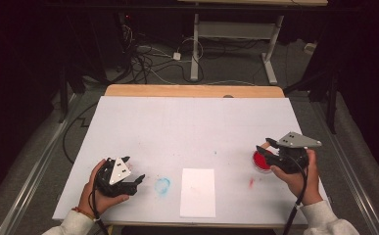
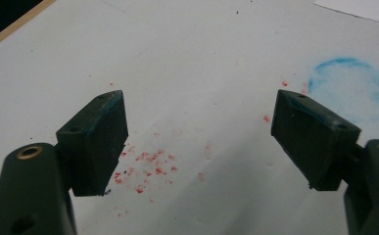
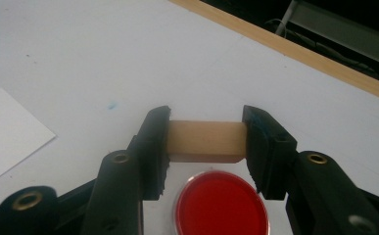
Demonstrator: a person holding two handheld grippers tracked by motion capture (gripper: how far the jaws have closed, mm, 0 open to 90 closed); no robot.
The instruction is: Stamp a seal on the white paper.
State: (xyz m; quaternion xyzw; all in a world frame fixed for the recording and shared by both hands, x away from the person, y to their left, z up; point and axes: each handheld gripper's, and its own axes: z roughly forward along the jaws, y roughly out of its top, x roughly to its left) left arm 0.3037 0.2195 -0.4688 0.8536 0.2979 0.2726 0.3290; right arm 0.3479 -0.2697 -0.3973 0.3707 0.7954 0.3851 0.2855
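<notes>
High view: L gripper point(image 1: 139, 181) sits near-left on the table point(image 1: 192, 122), nothing in it, resting in the hand. Blue ring stain point(image 1: 162, 185) just right of it, then white paper point(image 1: 198, 192) near centre. R gripper point(image 1: 268, 145) at right, over the red dish point(image 1: 262, 161); small red smear point(image 1: 251, 183) on the near side of the dish.

L gripper view: jaws wide open, nothing between them. Pads point(image 2: 104, 142) hover over red specks point(image 2: 150, 169) on the table; blue ring to far right.

R gripper view: jaws clamped on a wood block point(image 3: 205, 141), one pad on each end, block level and held just above the table. Red dish lies right under, near side of the block. Paper corner at left.
</notes>
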